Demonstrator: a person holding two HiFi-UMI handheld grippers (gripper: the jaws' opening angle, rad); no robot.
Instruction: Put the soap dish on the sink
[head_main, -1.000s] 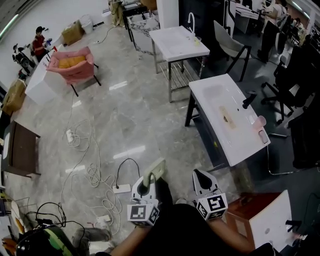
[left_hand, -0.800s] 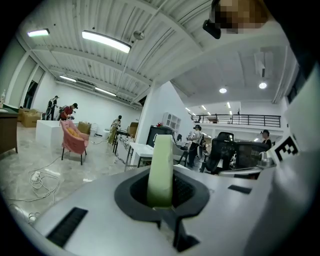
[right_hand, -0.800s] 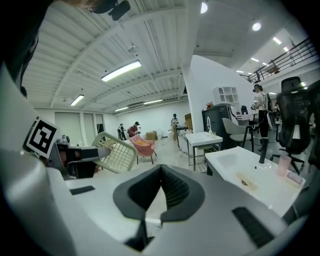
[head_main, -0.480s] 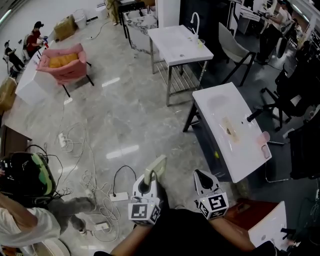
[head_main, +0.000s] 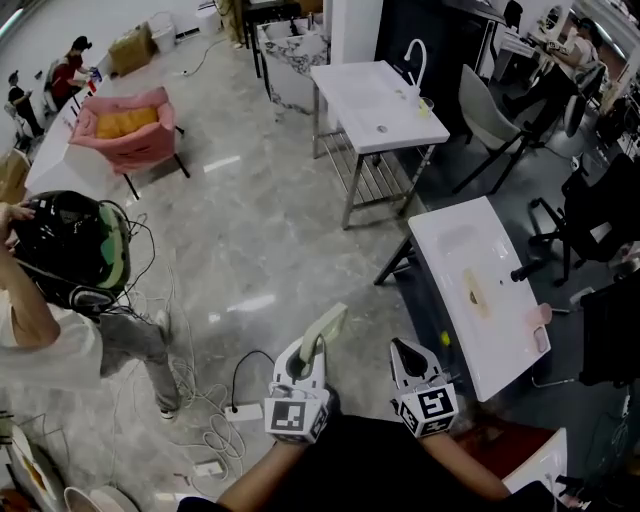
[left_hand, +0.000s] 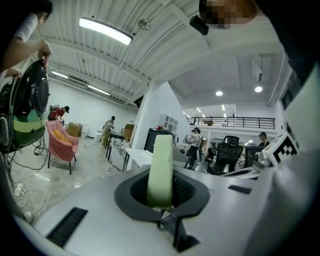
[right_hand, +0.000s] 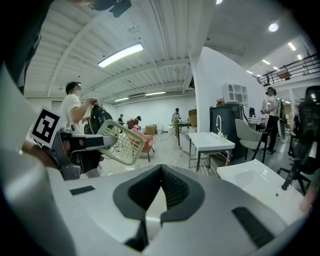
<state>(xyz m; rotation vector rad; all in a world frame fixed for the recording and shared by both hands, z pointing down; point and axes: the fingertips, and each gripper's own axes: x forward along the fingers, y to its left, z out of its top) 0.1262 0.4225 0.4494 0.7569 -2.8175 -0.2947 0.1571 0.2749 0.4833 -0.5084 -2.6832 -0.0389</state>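
A pale green slatted soap dish (head_main: 326, 328) stands on edge between the jaws of my left gripper (head_main: 305, 358), which is shut on it. In the left gripper view the soap dish (left_hand: 161, 170) rises straight up out of the closed pads. My right gripper (head_main: 408, 352) is beside it, shut and holding nothing; in its own view the right gripper (right_hand: 161, 172) has its tips together, with the soap dish (right_hand: 120, 141) off to the left. The nearer white sink (head_main: 480, 290) with a dark tap stands ahead to the right, apart from both grippers.
A second white sink (head_main: 375, 95) on a metal frame stands farther back. A person holding a dark helmet (head_main: 70, 250) is at the left. Cables and a power strip (head_main: 243, 410) lie on the floor. Behind are a pink armchair (head_main: 125, 125) and black office chairs (head_main: 590, 210).
Both grippers have travelled across the floor together, the soap dish still held. The nearer sink has slid lower in the head view, and the person with the helmet has come in at the left.
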